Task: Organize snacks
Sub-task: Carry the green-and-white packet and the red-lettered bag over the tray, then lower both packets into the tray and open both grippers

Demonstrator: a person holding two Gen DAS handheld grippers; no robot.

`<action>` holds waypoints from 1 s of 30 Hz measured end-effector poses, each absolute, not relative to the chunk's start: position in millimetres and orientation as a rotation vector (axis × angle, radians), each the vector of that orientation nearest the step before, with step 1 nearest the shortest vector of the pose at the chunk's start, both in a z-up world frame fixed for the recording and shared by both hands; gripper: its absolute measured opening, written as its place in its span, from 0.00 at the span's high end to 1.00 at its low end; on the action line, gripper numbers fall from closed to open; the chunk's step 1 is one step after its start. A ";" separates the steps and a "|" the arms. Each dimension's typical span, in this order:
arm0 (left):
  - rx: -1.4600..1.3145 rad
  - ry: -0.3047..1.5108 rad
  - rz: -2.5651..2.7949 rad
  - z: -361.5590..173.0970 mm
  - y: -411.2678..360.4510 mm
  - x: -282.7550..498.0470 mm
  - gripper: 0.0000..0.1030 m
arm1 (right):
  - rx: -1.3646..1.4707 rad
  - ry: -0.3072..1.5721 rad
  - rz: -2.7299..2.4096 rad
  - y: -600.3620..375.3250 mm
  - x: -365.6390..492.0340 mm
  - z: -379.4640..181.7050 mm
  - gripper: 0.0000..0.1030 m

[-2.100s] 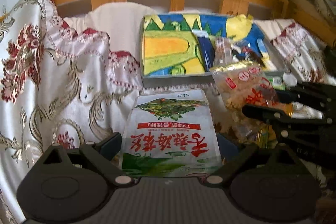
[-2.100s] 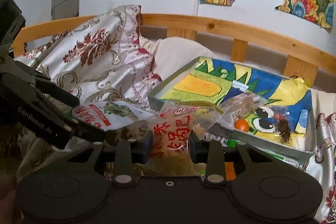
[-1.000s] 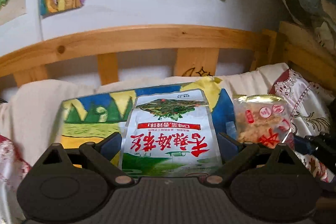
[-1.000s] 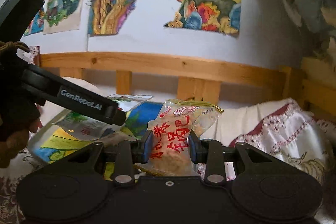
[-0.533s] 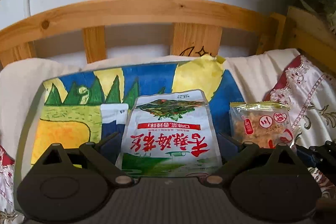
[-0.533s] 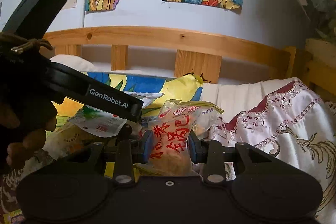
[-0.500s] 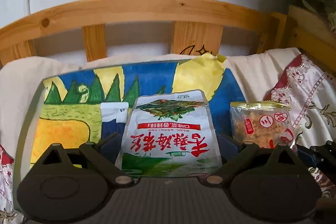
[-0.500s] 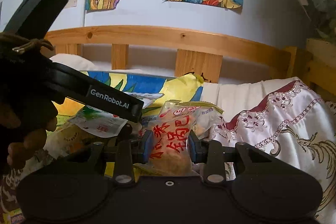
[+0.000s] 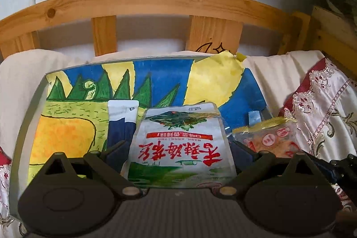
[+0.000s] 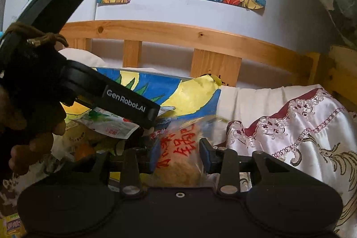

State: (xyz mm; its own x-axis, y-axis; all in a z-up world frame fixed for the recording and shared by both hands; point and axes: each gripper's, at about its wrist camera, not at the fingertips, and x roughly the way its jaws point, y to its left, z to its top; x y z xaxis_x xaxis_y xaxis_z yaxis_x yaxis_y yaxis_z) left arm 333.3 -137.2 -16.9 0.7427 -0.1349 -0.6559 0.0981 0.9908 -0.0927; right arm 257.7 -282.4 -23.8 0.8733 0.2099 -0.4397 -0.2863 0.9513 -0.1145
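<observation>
My left gripper (image 9: 178, 154) is shut on a white and green snack bag (image 9: 179, 146) with red writing, held over the tray (image 9: 29, 108) lined with a painted picture. My right gripper (image 10: 177, 154) holds a clear snack packet (image 10: 178, 148) with red characters; its jaws look slightly wider and the packet is blurred and tilted. That packet also shows in the left wrist view (image 9: 270, 139) at the tray's right end. The left gripper (image 10: 125, 102) with its bag shows in the right wrist view.
A dark blue and white packet (image 9: 121, 119) lies in the tray. A wooden bed rail (image 9: 156, 3) runs behind. A patterned satin cloth (image 10: 301, 126) lies to the right. Other snacks (image 10: 82, 144) lie under the left gripper.
Both grippers have moved down and closer over the tray. The right packet has tilted and blurred, and the right jaws look a little wider than before.
</observation>
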 end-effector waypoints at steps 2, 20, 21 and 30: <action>-0.073 0.726 -0.133 -16.4 -135.3 332.4 0.04 | -0.182 0.435 0.258 -282.2 257.3 -24.6 0.59; -0.120 0.713 -0.144 -3.4 -118.4 315.2 0.01 | -0.083 0.405 0.207 -292.8 252.8 -17.6 0.24; -0.116 0.704 -0.141 -1.8 -117.4 313.0 0.01 | -0.080 0.402 0.205 -293.1 252.3 -17.4 0.23; -0.094 0.616 -0.089 22.9 -94.4 279.5 0.01 | -0.065 0.354 0.191 -292.3 239.3 -2.2 0.06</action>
